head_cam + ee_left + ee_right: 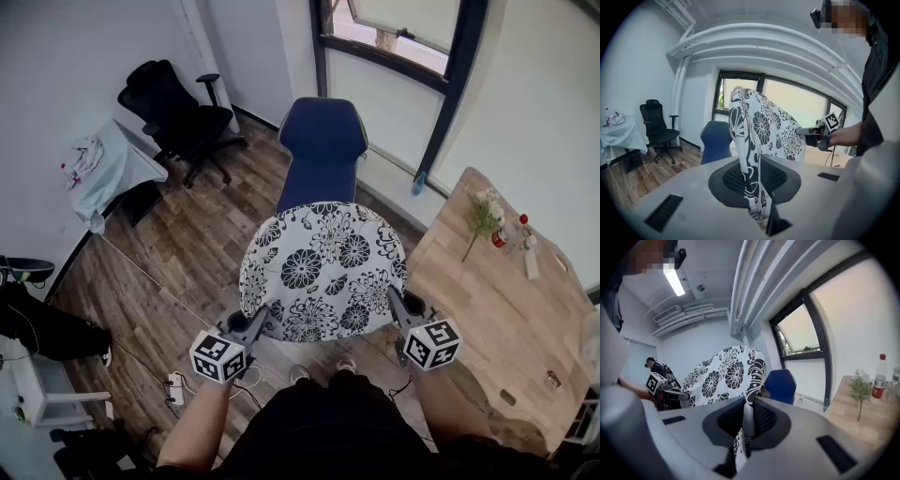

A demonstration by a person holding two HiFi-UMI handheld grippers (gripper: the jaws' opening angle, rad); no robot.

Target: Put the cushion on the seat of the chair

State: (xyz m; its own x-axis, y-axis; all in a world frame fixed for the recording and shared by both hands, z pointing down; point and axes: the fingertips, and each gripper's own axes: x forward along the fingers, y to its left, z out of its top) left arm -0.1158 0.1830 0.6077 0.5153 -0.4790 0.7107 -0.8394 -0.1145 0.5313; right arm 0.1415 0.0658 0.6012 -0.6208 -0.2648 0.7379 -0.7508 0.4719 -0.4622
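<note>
A round white cushion with black flowers hangs flat in the air in front of me, over the near part of a blue chair. My left gripper is shut on the cushion's near left edge. The right gripper is shut on its near right edge. In the left gripper view the cushion's fabric runs between the jaws, with the right gripper beyond it. In the right gripper view the cushion rises from the jaws, and the blue chair stands behind. The chair's seat is mostly hidden under the cushion.
A wooden table with a flower sprig and small bottles stands to the right. A black office chair and a cloth-covered side table are at the far left. A power strip and cables lie on the wood floor.
</note>
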